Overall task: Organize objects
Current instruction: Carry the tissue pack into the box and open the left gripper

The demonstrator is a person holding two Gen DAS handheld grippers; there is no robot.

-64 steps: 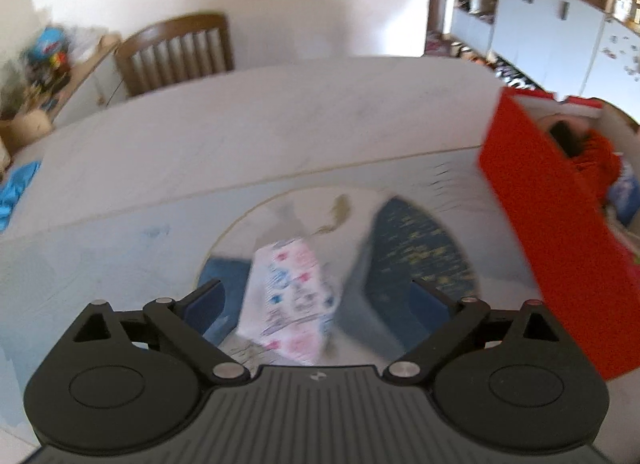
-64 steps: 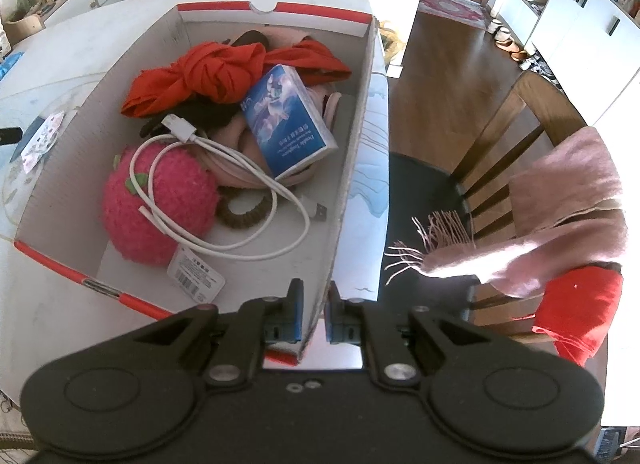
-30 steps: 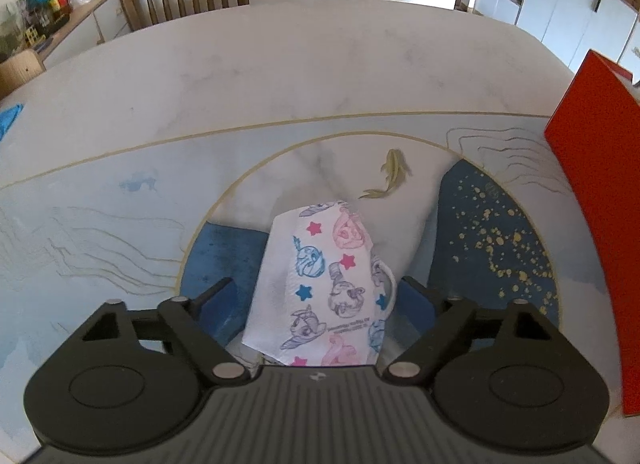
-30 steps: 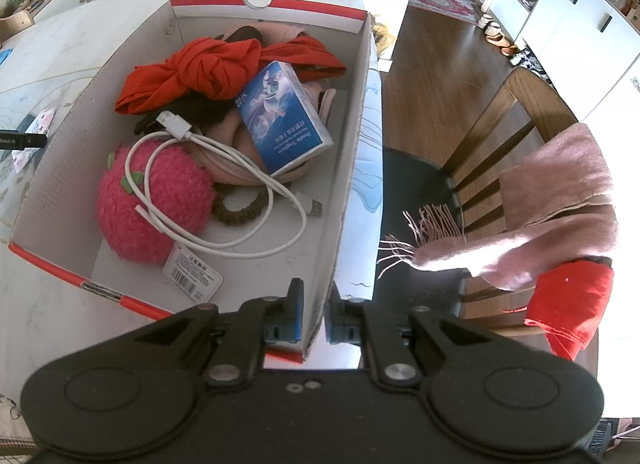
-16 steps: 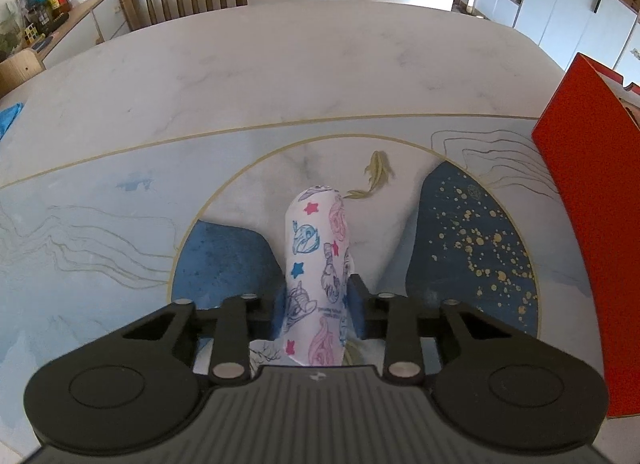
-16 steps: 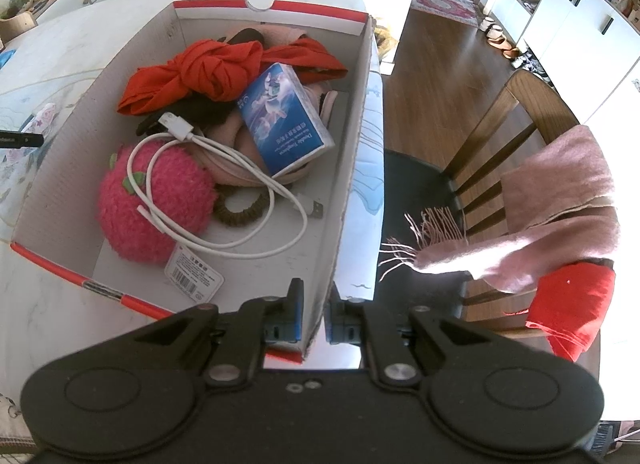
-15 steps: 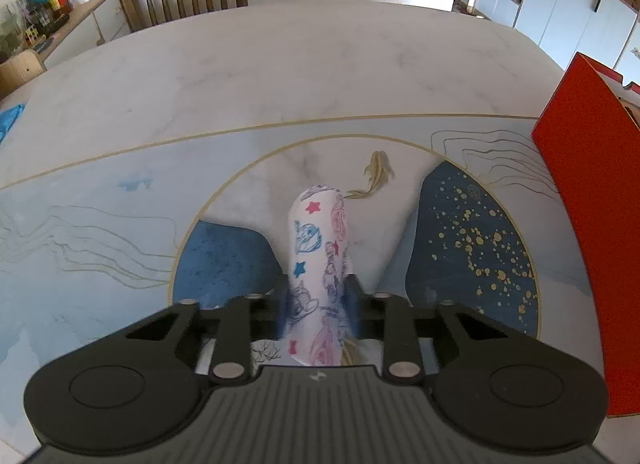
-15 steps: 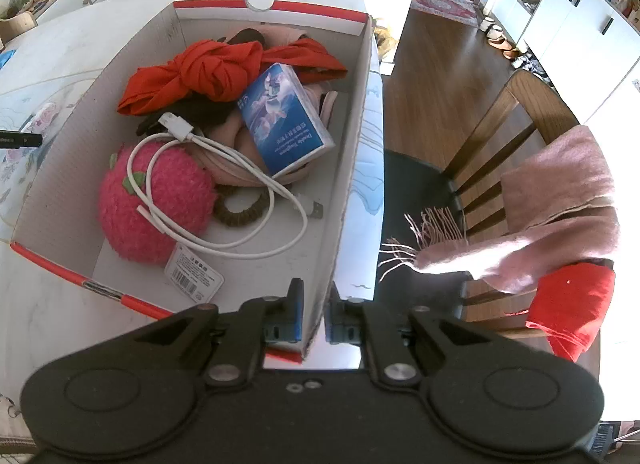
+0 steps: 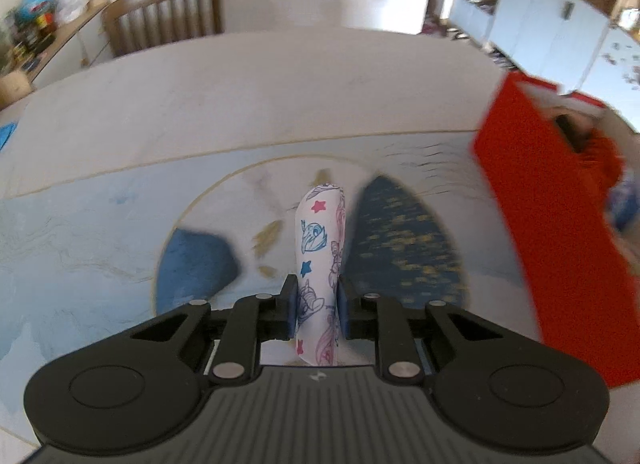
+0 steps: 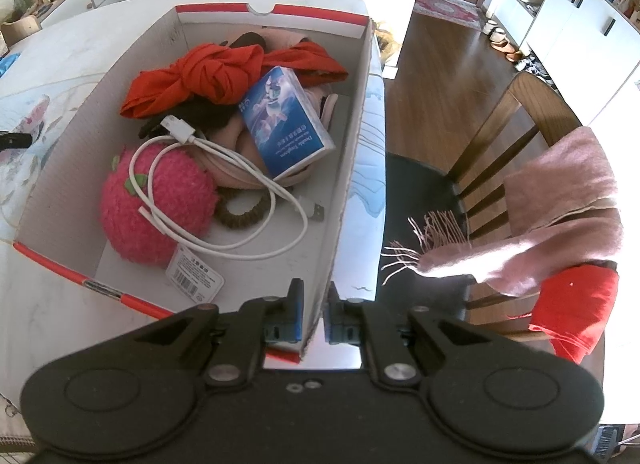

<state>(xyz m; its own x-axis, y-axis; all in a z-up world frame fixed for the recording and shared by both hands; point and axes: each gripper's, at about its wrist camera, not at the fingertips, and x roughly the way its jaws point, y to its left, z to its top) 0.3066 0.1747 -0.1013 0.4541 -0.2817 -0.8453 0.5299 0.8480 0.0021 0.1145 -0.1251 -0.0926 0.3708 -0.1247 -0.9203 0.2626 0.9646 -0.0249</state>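
My left gripper is shut on a white cartoon-print face mask, folded upright between the fingers and held above the patterned table. The red cardboard box stands to its right. My right gripper is shut on the box's near right wall. The box holds a red cloth, a blue carton, a pink plush strawberry and a white cable.
A wooden chair stands at the table's far side. Another chair with a pink scarf and a red cloth stands right of the box. White cabinets are at the back right.
My left gripper closed on the mask, folding it upright, then lifted it off the table and shifted toward the red box. My right gripper has stayed shut on the box wall.
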